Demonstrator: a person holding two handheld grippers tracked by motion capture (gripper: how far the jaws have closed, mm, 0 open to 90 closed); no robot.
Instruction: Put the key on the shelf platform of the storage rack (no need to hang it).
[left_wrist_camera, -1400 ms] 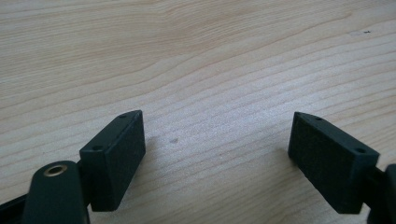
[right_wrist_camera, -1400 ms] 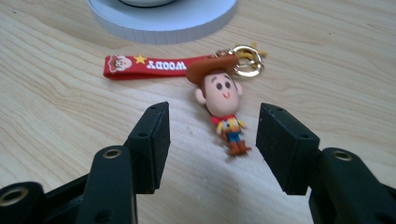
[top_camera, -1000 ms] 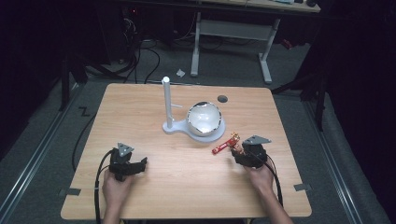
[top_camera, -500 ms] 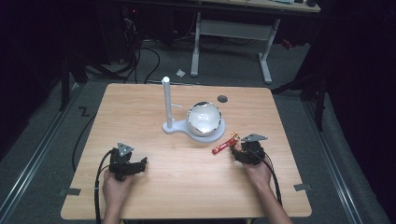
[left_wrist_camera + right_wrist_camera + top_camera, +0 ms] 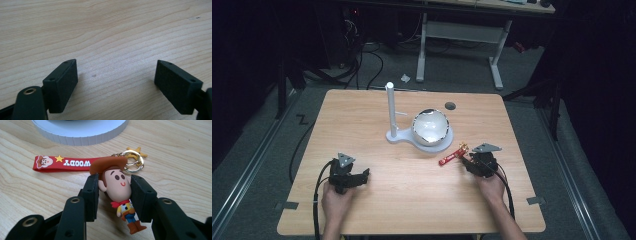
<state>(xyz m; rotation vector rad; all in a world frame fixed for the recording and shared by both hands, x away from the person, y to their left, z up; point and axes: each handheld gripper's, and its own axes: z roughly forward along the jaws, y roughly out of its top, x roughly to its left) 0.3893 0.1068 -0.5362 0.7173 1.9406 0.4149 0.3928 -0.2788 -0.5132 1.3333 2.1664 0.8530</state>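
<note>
Right gripper view: the cowboy keychain [image 5: 117, 192] lies on the table [image 5: 175, 150], its head pinched by the right gripper [image 5: 113, 195], whose jaws have just been closing. Grasp looks done; lifting, perhaps onto the white stand [image 5: 391, 112], remains. The left gripper [image 5: 115, 82] rests wide, empty.

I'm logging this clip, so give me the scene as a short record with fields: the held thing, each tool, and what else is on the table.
held thing: keychain figure, cowboy hat, red strap lying flat on the table
right tool: jaws have just closed, pads pressing both sides of the figure's head
left tool: open, nothing between the jaws, over bare wood
ring: gold, with a star charm, beside the hat
stand: white post on a base, mid-table
bowl: on the stand's base
</note>
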